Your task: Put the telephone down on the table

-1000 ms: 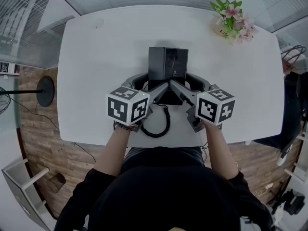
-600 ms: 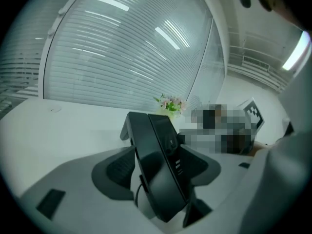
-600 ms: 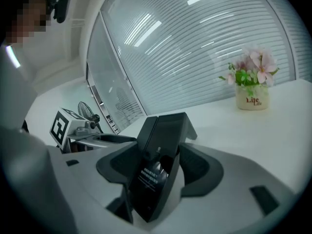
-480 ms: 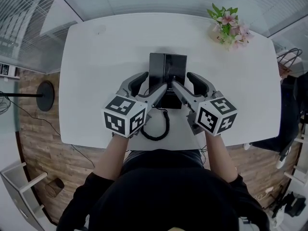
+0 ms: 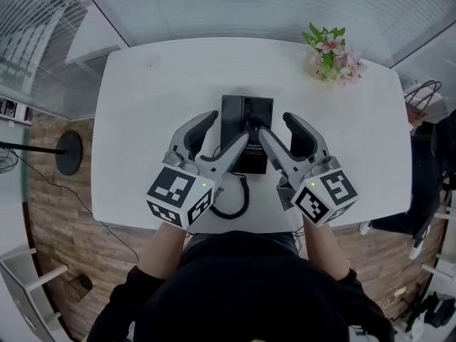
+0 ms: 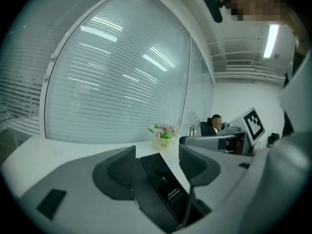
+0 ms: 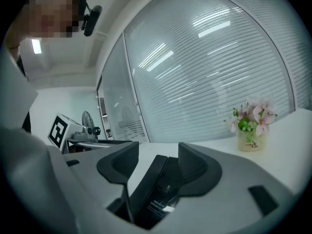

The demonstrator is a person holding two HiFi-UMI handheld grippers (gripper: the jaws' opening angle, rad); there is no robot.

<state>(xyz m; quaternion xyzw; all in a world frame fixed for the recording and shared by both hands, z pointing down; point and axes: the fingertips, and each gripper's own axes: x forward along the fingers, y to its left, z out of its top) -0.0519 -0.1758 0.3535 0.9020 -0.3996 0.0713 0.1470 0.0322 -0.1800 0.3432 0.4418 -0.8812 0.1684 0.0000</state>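
A white table with rounded corners fills the middle of the head view. A black telephone sits near the table's centre, a little toward the front edge, its long side running front to back. Its black coiled cord loops on the tabletop just in front of it, close to the near edge. A small pot of pink flowers stands well apart, at the far right corner.

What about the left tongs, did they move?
Yes. On the left tongs, the marker cube has come back toward the person, over the near edge of the table; the tips stay at the telephone.
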